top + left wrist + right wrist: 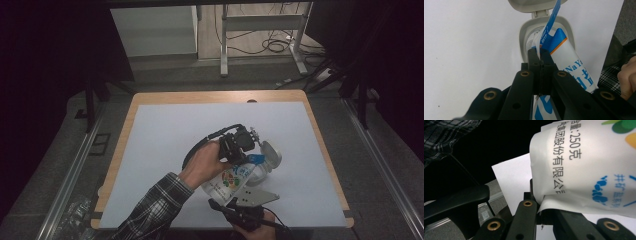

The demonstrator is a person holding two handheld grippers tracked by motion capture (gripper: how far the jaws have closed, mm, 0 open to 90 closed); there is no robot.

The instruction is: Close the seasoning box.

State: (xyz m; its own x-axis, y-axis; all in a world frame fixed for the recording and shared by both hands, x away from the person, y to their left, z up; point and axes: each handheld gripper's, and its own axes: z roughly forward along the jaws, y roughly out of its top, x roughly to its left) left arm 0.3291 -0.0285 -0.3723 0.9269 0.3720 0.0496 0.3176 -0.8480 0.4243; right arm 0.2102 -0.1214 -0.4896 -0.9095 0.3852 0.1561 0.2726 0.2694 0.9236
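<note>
A white plastic pouch [231,180] with blue and green print hangs tilted between my two grippers. Its blue top corner points into a small pale container [272,156] whose flip lid stands open. My left gripper [249,155] is shut on the pouch's top edge, right at the container's mouth. In the left gripper view the jaws [540,57] pinch the blue and white film just in front of the container's rim [522,35]. My right gripper [233,201], near the table's front edge, is shut on the pouch's bottom seam [554,203]. What is inside the container is hidden.
A white mat [180,135] covers the wooden table [125,135]. A hand in a plaid sleeve [155,205] holds the left gripper. Crumpled plastic [75,215] lies off the front left corner. Desk legs and cables [275,45] stand beyond the far edge.
</note>
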